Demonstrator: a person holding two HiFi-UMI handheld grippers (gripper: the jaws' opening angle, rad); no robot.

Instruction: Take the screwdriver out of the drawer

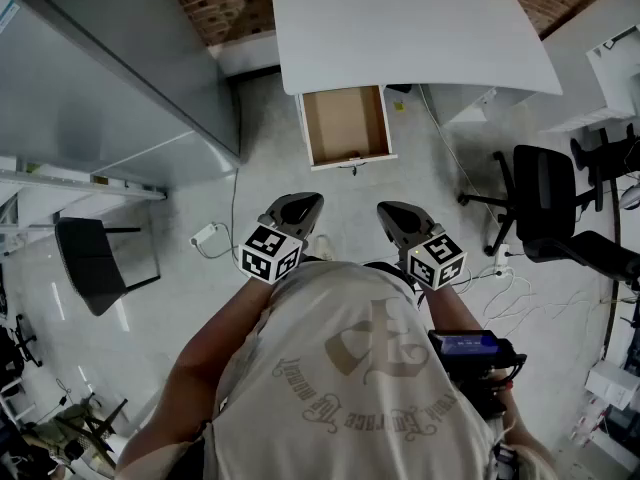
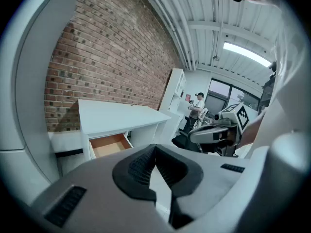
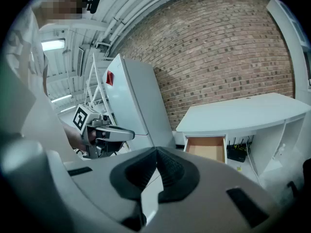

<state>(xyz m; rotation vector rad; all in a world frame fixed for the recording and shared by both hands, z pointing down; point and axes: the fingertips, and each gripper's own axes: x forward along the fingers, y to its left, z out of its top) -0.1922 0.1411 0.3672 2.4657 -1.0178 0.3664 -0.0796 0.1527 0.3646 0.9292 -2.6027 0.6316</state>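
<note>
An open drawer [image 1: 345, 126] with a bare brown bottom sticks out from under the white desk [image 1: 410, 33], a few steps ahead of me. A small dark thing [image 1: 352, 157] lies at the drawer's front edge; whether it is the screwdriver I cannot tell. My left gripper [image 1: 303, 202] and right gripper [image 1: 392, 212] hang side by side in front of the person's chest, well short of the drawer, both shut on nothing. The left gripper view has the drawer [image 2: 110, 145] past its closed jaws and the right gripper [image 2: 214, 132] beside it. The right gripper view also holds the drawer [image 3: 207, 147] and the left gripper [image 3: 103, 133].
A black office chair [image 1: 546, 204] stands at the right of the desk, with cables [image 1: 505, 278] on the floor near it. A large grey cabinet [image 1: 120, 78] fills the left side, with a dark chair [image 1: 95, 260] below it. A charger and cord [image 1: 208, 236] lie on the floor. A person [image 2: 197, 108] stands far off.
</note>
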